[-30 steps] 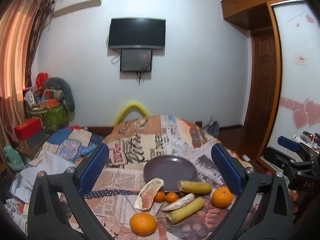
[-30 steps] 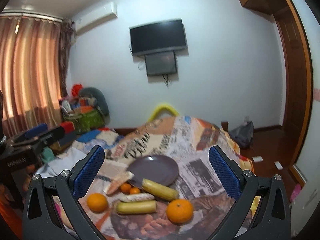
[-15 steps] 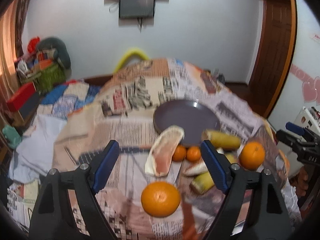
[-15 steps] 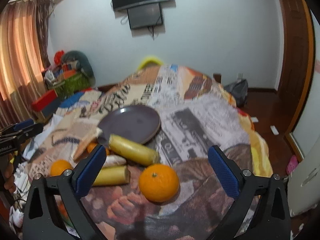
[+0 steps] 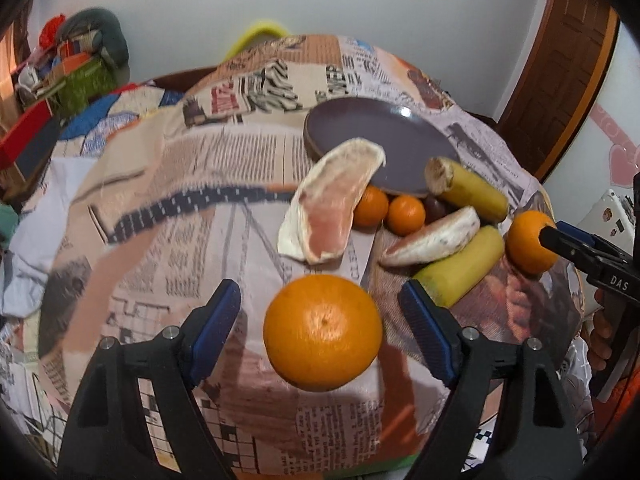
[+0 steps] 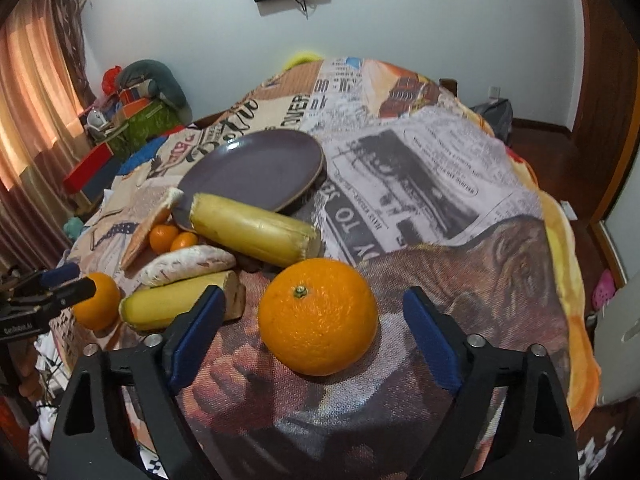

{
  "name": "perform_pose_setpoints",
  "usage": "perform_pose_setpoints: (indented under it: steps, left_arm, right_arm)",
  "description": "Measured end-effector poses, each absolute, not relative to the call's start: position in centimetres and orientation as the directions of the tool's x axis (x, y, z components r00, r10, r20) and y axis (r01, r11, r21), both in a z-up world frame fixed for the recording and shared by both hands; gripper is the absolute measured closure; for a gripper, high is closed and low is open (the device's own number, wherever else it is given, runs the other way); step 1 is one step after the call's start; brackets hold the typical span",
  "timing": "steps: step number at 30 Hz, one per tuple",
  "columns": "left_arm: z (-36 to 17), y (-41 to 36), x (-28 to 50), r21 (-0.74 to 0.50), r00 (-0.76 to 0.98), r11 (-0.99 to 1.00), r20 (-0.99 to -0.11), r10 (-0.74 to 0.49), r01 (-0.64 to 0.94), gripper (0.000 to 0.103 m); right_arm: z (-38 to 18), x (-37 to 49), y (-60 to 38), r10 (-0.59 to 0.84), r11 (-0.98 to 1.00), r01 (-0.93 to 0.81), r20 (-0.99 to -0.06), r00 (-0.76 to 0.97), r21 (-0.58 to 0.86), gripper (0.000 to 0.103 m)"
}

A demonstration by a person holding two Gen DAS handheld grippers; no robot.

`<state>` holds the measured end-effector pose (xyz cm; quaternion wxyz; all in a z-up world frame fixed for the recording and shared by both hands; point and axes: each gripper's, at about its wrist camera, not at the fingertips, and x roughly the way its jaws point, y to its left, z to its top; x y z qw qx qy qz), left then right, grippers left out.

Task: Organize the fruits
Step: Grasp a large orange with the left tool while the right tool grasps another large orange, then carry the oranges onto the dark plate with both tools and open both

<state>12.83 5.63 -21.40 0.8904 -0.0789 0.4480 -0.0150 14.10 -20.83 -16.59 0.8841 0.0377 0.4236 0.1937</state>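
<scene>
While both tools gape, left tool (image 5: 320,316) around orange (image 5: 322,332), right tool (image 6: 314,328) marked "DAS", cloth (image 6: 400,184) reading "TO"

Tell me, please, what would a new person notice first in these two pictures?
First, two big oranges: one lies between the open fingers of the left gripper, the other between the open fingers of the right gripper. Neither is gripped yet. Behind them a heap of bananas, pomelo slices and small tangerines lies at the near rim of an empty purple plate.
</scene>
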Motion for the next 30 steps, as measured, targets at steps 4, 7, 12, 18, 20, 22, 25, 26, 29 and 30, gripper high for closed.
perform_pose_setpoints:
  steps: [4,7,12,18,20,22,25,26,29,30]
  left_arm:
    - [-22.4,5.9,13.0,-0.154,0.579,0.986,-0.81,-0.091,-0.06,0.024]
    - [-23.1,6.4,13.1,-0.179,0.562,0.981,-0.82,-0.109,-0.071,0.027]
    - [-23.5,6.2,13.3,-0.201,0.558,0.977,-0.82,-0.127,-0.073,0.034]
    - [-23.2,5.9,13.5,-0.155,0.552,0.987,-0.828,-0.102,-0.051,0.039]
    - [-22.8,6.1,13.6,-0.151,0.555,0.987,-0.826,-0.098,-0.05,0.039]
    - [-22.0,6.2,13.7,-0.15,0.572,0.987,-0.815,-0.094,-0.052,0.039]
    - [-20.4,6.4,13.9,-0.141,0.605,0.989,-0.792,-0.082,-0.05,0.039]
    - [-19.9,6.3,14.0,-0.139,0.615,0.989,-0.784,-0.08,-0.048,0.039]
    - [-18.0,6.3,14.6,-0.121,0.652,0.992,-0.756,-0.067,-0.038,0.039]
    - [-17.3,6.2,14.8,-0.113,0.666,0.993,-0.744,-0.061,-0.035,0.039]
  right_arm:
    - [-17.5,14.6,-20.5,0.378,0.92,-0.306,-0.753,0.538,0.244,0.025]
    - [-18.1,14.7,-20.4,0.38,0.919,-0.304,-0.766,0.518,0.251,0.03]
    - [-18.4,14.9,-20.7,0.385,0.918,-0.298,-0.77,0.508,0.263,0.035]
    - [-18.1,14.7,-20.7,0.386,0.917,-0.302,-0.767,0.512,0.259,0.037]
    - [-17.9,14.8,-20.8,0.391,0.915,-0.303,-0.765,0.512,0.265,0.037]
    - [-17.4,14.9,-20.9,0.398,0.913,-0.302,-0.756,0.52,0.273,0.037]
    - [-16.4,14.7,-20.9,0.393,0.916,-0.308,-0.736,0.551,0.258,0.037]
    - [-15.8,14.7,-20.9,0.388,0.917,-0.312,-0.726,0.568,0.247,0.037]
    - [-14.5,15.1,-20.8,0.395,0.915,-0.322,-0.702,0.592,0.243,0.037]
    - [-14.0,15.2,-20.7,0.398,0.914,-0.326,-0.694,0.6,0.242,0.037]
